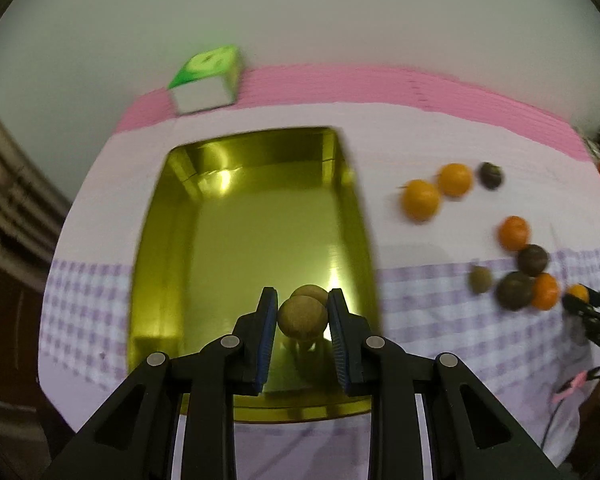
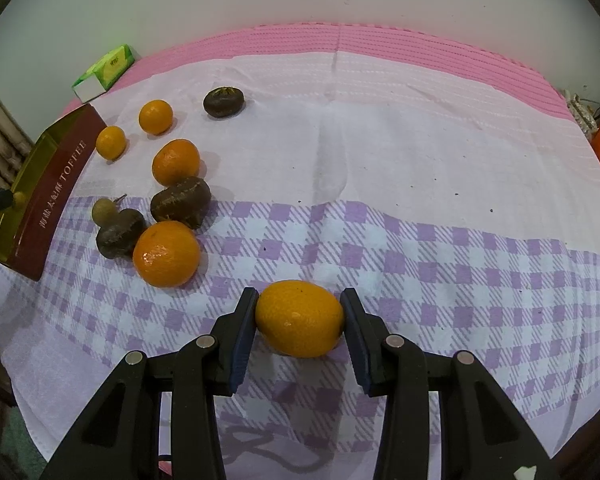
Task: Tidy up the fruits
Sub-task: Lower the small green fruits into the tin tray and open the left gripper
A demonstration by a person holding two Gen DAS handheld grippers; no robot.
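left gripper [image 1: 302, 316] clamped on brown longan [image 1: 302, 315] above near end of gold tin [image 1: 156, 248], tin otherwise bare | right gripper [image 2: 299, 316] clamped on orange kumquat [image 2: 299, 318] near cloth's [image 2: 420, 160] near edge | eight or so fruits loose beside tin, sorting barely begun

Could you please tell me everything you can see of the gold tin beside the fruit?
The tin is a rectangular, open-topped tray with rounded corners and a shiny yellow-gold metal inside that mirrors the light. Its outer wall is dark red with pale lettering that includes the word TOFFEE. It lies flat on the cloth, left of the loose fruit. No fruit lies on its floor yet; the round shape there looks like a reflection. The left gripper holds a brown fruit above its near end.
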